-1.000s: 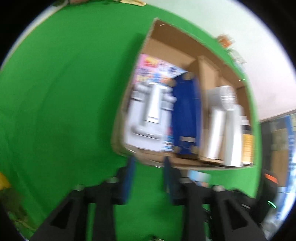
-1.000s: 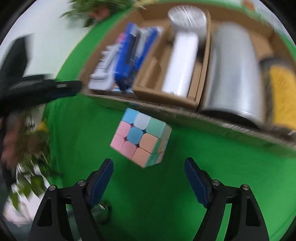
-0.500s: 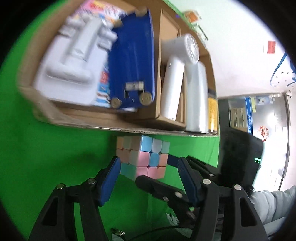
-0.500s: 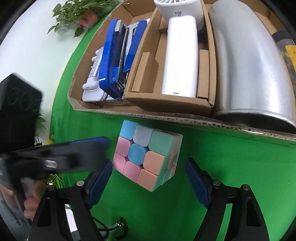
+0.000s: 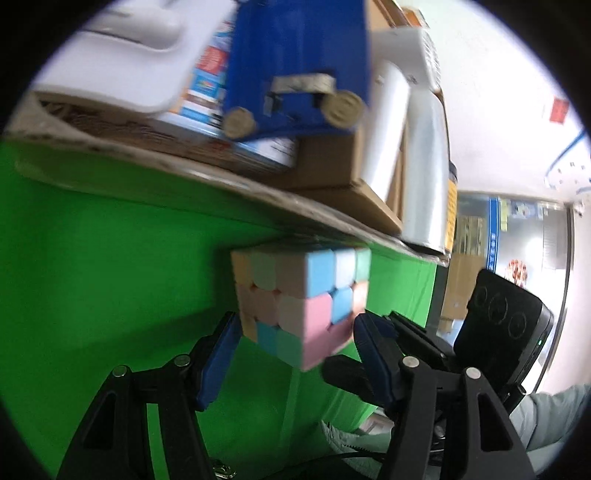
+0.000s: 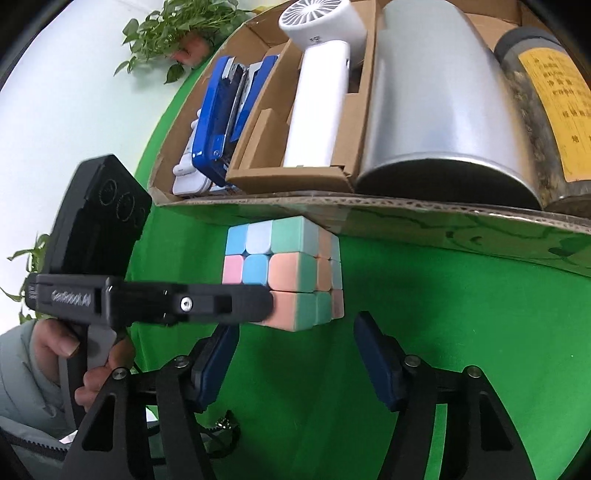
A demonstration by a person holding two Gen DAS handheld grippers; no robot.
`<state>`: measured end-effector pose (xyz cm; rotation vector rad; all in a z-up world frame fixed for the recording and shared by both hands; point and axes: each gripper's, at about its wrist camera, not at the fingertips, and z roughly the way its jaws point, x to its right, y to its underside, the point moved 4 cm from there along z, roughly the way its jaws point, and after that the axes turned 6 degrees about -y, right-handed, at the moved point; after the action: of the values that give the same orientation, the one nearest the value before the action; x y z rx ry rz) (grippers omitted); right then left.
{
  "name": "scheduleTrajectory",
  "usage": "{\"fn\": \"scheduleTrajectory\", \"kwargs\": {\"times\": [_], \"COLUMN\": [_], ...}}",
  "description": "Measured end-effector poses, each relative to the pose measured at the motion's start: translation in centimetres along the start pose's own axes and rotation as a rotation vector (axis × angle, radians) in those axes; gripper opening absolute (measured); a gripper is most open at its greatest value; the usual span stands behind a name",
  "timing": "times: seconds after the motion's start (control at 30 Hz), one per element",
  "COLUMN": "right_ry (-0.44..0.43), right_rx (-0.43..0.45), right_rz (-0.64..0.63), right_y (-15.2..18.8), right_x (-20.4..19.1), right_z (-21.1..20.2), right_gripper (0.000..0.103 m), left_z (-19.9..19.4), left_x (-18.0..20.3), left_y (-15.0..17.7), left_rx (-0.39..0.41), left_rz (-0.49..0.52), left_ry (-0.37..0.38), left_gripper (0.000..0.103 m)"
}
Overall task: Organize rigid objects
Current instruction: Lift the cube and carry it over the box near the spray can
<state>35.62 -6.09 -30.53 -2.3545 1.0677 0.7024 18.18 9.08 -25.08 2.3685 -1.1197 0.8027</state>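
Note:
A pastel puzzle cube (image 5: 301, 301) (image 6: 284, 269) sits on the green cloth right against the front wall of a cardboard box (image 6: 369, 206) (image 5: 221, 177). My left gripper (image 5: 295, 354) is open, its blue pads on either side of the cube's near part, close to touching. In the right wrist view a left finger (image 6: 207, 304) reaches the cube from the left. My right gripper (image 6: 295, 365) is open and empty, just short of the cube.
The box holds a blue stapler (image 6: 221, 122), a white packaged item (image 5: 122, 55), a white hand fan (image 6: 317, 96) in a cardboard insert, a silver cylinder (image 6: 439, 110) and a dark jar with a yellow label (image 6: 546, 110). Plants (image 6: 177, 33) stand behind.
My left gripper has swung in from the left and closed the distance until its open fingers flank the cube. My right gripper has edged closer to the cube and stayed open.

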Motion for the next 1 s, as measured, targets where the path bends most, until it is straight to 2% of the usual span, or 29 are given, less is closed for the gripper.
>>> {"fn": "scheduleTrajectory", "kwargs": {"times": [0.17, 0.27, 0.33, 0.43, 0.53, 0.67, 0.8, 1.0], "right_ry": [-0.017, -0.053, -0.041, -0.022, -0.003, -0.005, 0.015, 0.042], "right_rx": [0.018, 0.002, -0.007, -0.017, -0.024, 0.013, 0.066, 0.204], "right_rz": [-0.014, -0.024, -0.049, -0.068, -0.086, -0.092, -0.114, -0.153], "right_y": [-0.5, -1.1, -1.7, -2.1, -2.0, -1.9, -2.5, -6.1], "right_x": [0.4, 0.2, -0.3, -1.1, -2.6, -4.2, -6.0, -7.6], "right_z": [-0.7, -0.3, 0.1, 0.4, -0.1, -3.1, -7.0, -13.0], "right_gripper": [0.061, 0.055, 0.057, 0.056, 0.055, 0.055, 0.055, 0.055], "left_z": [-0.5, 0.3, 0.1, 0.5, 0.0, -2.1, -4.4, -6.9], "left_x": [-0.5, -0.2, -0.1, 2.3, 4.3, 7.3, 11.8, 17.5], "left_y": [-0.7, -1.1, -1.0, -0.9, -0.3, 0.5, 0.6, -2.6], "left_rx": [0.024, 0.023, 0.036, 0.058, 0.071, 0.122, 0.174, 0.254], "left_rz": [-0.014, -0.026, -0.003, 0.046, 0.094, 0.132, 0.221, 0.315], "left_ry": [0.004, 0.016, -0.014, -0.069, -0.120, -0.143, -0.176, -0.179], "left_gripper": [0.062, 0.061, 0.061, 0.056, 0.058, 0.058, 0.058, 0.058]}}
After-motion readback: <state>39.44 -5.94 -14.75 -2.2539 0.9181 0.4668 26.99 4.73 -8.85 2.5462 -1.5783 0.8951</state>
